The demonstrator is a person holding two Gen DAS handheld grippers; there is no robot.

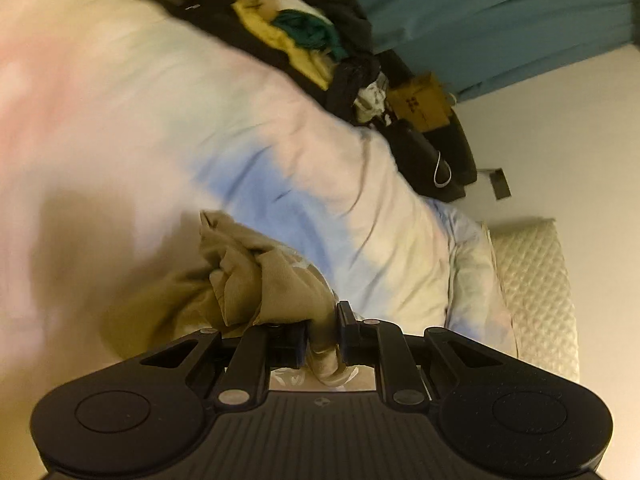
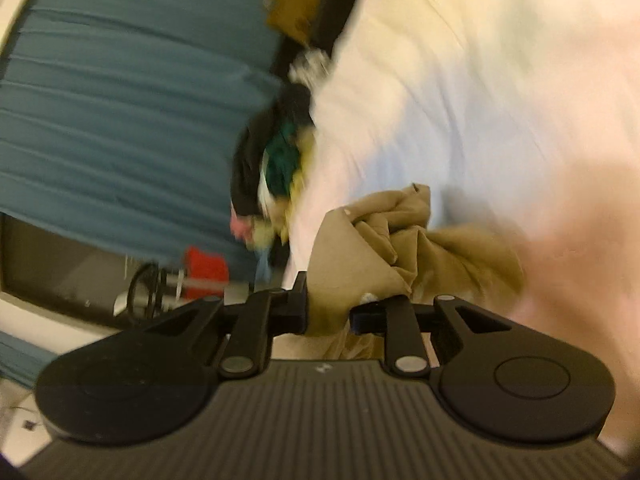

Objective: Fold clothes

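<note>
A tan garment (image 1: 248, 276) is bunched up and held over a pale pastel bedspread (image 1: 168, 128). My left gripper (image 1: 322, 332) is shut on a fold of it, with cloth pinched between the jaws. In the right wrist view the same tan garment (image 2: 384, 248) hangs crumpled in front of my right gripper (image 2: 328, 312), which is shut on another part of it. Both views are tilted and blurred.
A pile of dark, yellow and green clothes (image 1: 304, 28) lies at the bed's far edge, also in the right wrist view (image 2: 276, 160). A teal curtain (image 1: 500, 12) hangs behind. A brown box (image 1: 420, 100), a quilted pillow (image 1: 536, 292) and a red object (image 2: 206, 270) are nearby.
</note>
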